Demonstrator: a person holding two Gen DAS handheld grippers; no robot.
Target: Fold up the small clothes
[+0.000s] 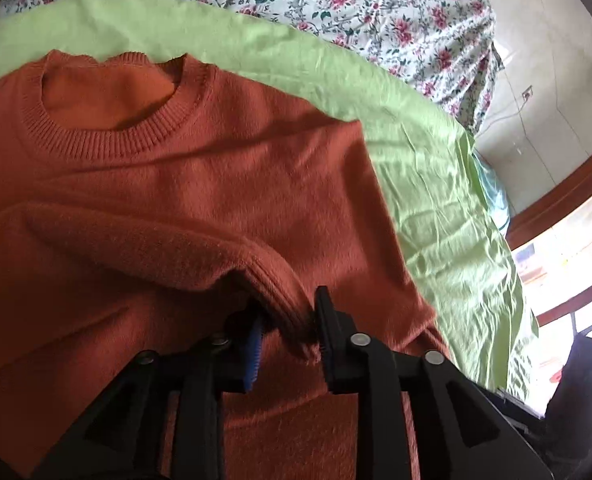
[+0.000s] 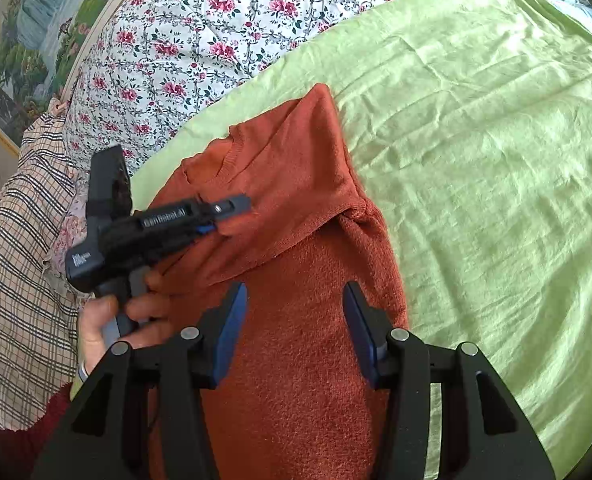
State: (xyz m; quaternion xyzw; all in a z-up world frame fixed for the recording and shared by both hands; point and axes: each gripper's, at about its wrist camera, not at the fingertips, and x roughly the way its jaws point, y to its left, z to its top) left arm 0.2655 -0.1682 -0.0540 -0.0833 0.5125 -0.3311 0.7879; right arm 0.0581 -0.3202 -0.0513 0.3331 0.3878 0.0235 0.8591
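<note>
Rust-orange knit fills both views: the small sweater (image 1: 168, 184) lies collar-up on the lime-green sheet (image 1: 436, 184), with the floral quilt (image 1: 356, 4) beyond it. The left gripper (image 1: 288, 320) has a ribbed cuff (image 1: 280, 300) pinched between its jaws, which are closed down onto the fabric with only the thickness of the knit between them, and the sleeve (image 1: 136, 240) drapes across the chest in a soft roll. In the right wrist view the same tool shows side-on, held in the person's left hand (image 2: 112, 320), its tip over the sweater's upper body near the collar (image 2: 232, 156).

The right gripper (image 2: 296, 320) hovers over the lower body of the sweater, jaws wide apart and gripping nothing; the far sleeve already looks tucked in at the shoulder seam (image 2: 356, 212).

The step in hand reads as laying this sleeve across the torso. To do it well, the left gripper wants to carry the cuff straight across, keep it low so the roll flattens instead of bunching, and let go only once the cuff lies inside the body's outline. The free right gripper could press the body down to stop the knit dragging over the slippery-looking sheet. A high lift risks pulling the shoulder out of line.
</note>
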